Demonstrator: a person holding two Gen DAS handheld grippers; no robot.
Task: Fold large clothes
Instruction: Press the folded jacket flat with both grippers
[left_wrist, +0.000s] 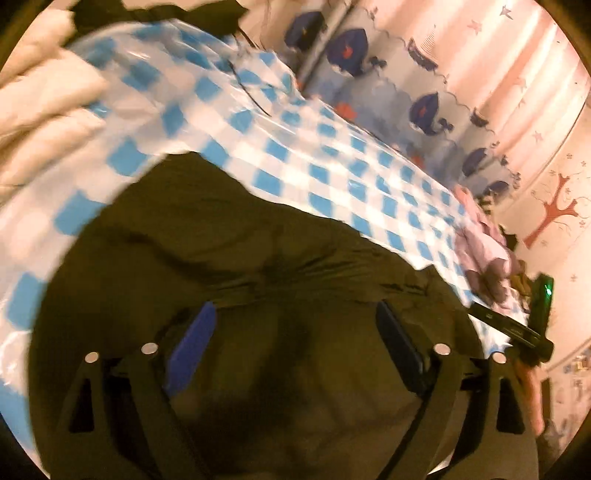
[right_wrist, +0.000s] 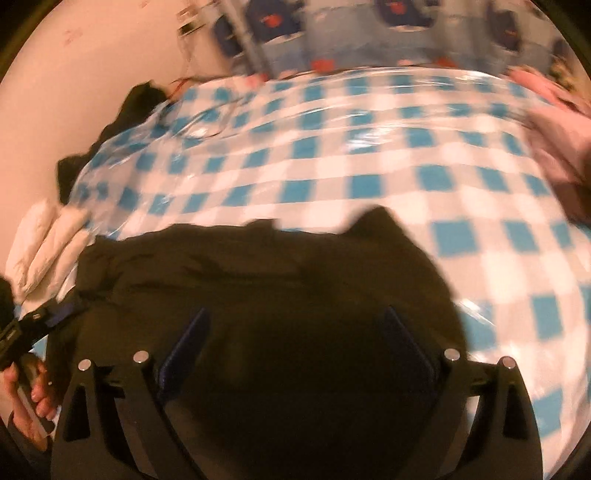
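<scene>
1. Our dark olive padded jacket (left_wrist: 258, 258) lies on the checkered bed cover (left_wrist: 332, 158).
2. Left gripper (left_wrist: 295, 354) and right gripper (right_wrist: 295, 354) both hover over it, fingers spread, nothing pinched.
3. Soft, bulky, slippery-looking; we'd grab a hem or sleeve edge.

Dark olive garment (left_wrist: 258, 258); blue-white checked sheet (left_wrist: 332, 155); white quilted jacket (left_wrist: 44, 110); blue hand-held gripper pads (left_wrist: 192, 347).
</scene>
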